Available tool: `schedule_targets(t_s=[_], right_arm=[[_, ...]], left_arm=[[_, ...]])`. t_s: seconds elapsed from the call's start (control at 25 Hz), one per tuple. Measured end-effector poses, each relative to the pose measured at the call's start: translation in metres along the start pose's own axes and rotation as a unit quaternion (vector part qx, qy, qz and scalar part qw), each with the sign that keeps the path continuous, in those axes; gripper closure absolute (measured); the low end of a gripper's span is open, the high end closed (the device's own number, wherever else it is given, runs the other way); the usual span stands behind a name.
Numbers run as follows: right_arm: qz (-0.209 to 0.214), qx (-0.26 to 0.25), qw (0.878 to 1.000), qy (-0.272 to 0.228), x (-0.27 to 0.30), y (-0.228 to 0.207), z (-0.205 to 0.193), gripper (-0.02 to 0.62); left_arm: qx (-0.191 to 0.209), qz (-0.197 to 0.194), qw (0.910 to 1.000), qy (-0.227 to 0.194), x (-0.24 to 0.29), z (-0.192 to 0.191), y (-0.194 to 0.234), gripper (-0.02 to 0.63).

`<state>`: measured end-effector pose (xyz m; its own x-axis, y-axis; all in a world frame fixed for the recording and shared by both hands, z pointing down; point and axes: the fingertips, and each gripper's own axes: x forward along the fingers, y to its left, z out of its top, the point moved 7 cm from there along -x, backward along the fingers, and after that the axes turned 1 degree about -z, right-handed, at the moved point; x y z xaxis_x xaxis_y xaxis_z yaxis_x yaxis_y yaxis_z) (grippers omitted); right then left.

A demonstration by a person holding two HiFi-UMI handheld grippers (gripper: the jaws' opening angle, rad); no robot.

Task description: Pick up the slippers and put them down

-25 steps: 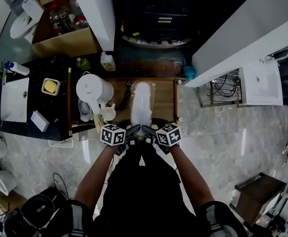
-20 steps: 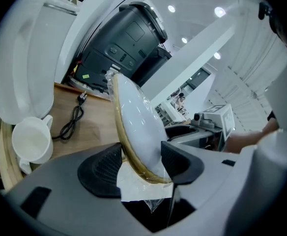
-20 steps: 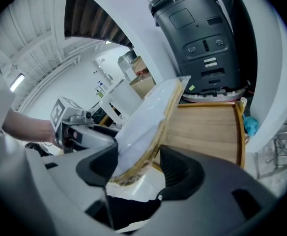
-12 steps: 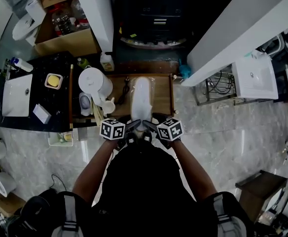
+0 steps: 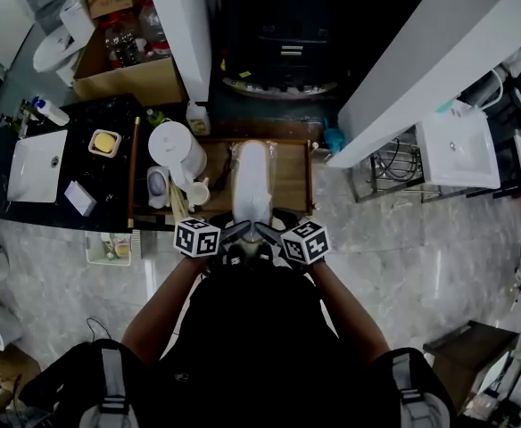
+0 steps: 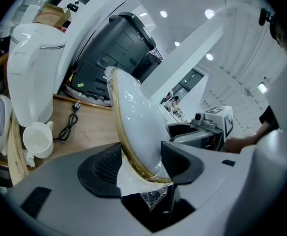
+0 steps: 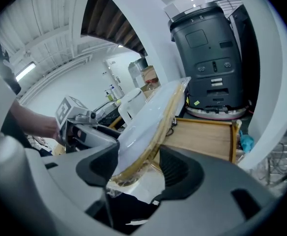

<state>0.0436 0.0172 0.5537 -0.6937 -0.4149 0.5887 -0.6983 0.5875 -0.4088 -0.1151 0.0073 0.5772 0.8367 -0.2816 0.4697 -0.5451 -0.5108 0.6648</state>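
Note:
A pair of white slippers [image 5: 252,178] wrapped in clear plastic hangs tilted over the wooden table [image 5: 293,178], toe end pointing away from me. My left gripper [image 5: 236,235] is shut on the heel end from the left. My right gripper [image 5: 268,234] is shut on the same end from the right. In the left gripper view the slippers [image 6: 136,122] stand on edge between the black pads [image 6: 101,168] of the left gripper [image 6: 141,163]. In the right gripper view the slippers [image 7: 148,127] lean left between the pads of the right gripper [image 7: 138,168], with loose plastic hanging below.
A white kettle [image 5: 175,150], a white cup [image 5: 196,194] and a black cable [image 6: 67,127] sit on the table's left part. A black machine [image 5: 283,43] stands behind it. A dark counter with a white sink [image 5: 33,163] lies left; white beams cross on both sides.
Both grippers have risen together with the slippers in them, so the slippers hang higher over the table. The grips look the same.

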Motion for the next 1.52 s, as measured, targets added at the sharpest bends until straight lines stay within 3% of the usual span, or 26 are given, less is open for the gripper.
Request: schedule_targets(t_s=[0.36,0.76,1.52], right_arm=[[0.009,-0.023,0.999,-0.03,-0.026,0.011,0.009,0.328],[0.013,-0.045,0.997,-0.069,-0.047,0.005,0.022,0.328],[0.02,-0.047,0.994,-0.098,-0.065,-0.008,0.021,0.328]], left_arm=[[0.011,-0.009,0.9995,-0.028,-0.008,0.006,-0.024,0.362],[0.044,0.013,0.9963,-0.072,-0.011,0.028,-0.055,0.362],[0.067,0.021,0.993,-0.095,0.004,0.034,-0.073,0.362]])
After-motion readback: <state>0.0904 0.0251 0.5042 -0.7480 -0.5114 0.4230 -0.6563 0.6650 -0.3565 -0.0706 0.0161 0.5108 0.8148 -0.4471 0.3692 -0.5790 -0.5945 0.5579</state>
